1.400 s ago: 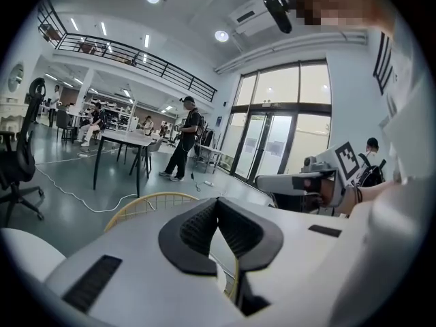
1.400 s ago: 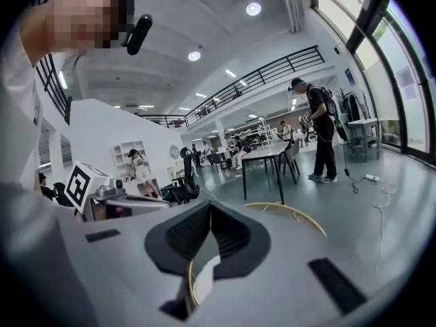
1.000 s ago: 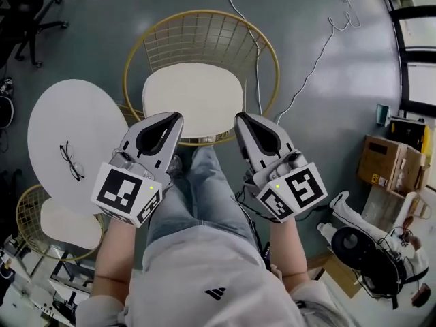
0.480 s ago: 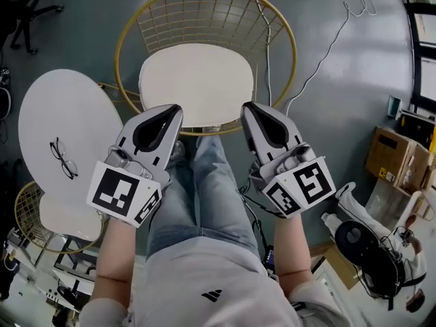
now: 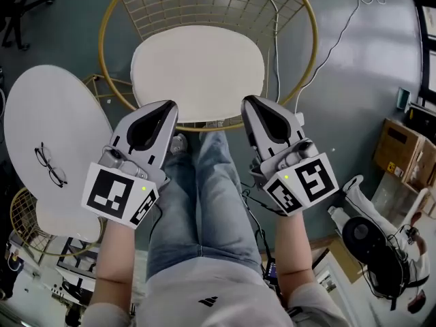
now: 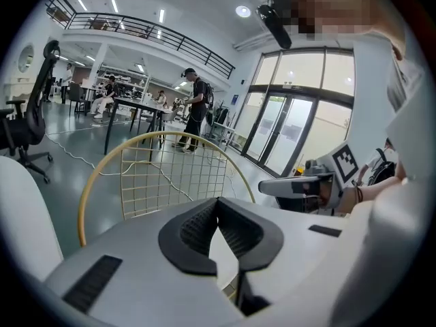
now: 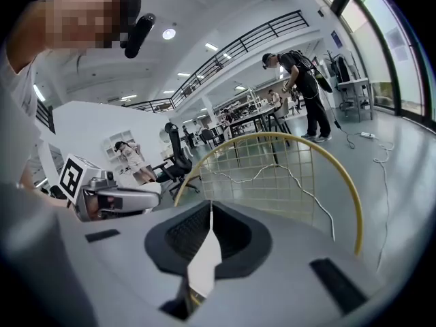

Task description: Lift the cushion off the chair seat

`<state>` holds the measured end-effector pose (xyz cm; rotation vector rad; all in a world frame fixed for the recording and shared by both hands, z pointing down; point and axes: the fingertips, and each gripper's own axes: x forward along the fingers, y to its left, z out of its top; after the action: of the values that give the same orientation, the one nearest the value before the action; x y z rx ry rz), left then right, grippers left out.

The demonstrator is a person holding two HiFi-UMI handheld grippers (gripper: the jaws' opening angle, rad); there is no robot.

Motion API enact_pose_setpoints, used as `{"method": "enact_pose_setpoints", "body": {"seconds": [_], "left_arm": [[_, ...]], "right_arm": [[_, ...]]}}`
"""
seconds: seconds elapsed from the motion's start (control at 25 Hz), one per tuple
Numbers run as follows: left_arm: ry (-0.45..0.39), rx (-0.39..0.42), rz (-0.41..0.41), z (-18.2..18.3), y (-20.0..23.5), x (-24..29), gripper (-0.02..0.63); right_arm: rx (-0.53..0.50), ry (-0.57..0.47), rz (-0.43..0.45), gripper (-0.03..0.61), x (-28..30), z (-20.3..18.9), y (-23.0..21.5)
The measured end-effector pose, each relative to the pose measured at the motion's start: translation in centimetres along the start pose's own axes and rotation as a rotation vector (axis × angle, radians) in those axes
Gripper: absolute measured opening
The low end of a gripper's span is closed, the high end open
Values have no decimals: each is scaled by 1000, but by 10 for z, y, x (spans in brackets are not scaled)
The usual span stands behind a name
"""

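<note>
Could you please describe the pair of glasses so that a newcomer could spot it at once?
In the head view, find the gold wire chair with its cream cushion at the top centre; the round white table stands just left of it. The glasses lie on that tabletop: thin dark frames, the only dark thing on the white top.

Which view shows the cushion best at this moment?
Head view: the whole cushion lies in plain sight on the wire chair. Both gripper views show mostly the chair's back and at most a pale sliver of cushion.
</note>
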<state>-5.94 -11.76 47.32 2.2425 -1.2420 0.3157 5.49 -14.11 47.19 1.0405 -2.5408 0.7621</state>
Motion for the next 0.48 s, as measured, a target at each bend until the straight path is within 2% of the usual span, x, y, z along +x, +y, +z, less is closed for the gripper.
{"method": "enact_pose_setpoints", "body": {"seconds": [0.2, 0.36, 0.48], "left_arm": [[-2, -13, 30, -12, 12, 7, 13], [-18, -35, 86, -15, 30, 12, 14], [-23, -68, 130, -29, 43, 16, 14]], "right_arm": [[23, 4, 7, 12, 11, -17, -3], [35, 1, 2, 12, 22, -24, -9], [43, 4, 1, 12, 28, -36, -16]]}}
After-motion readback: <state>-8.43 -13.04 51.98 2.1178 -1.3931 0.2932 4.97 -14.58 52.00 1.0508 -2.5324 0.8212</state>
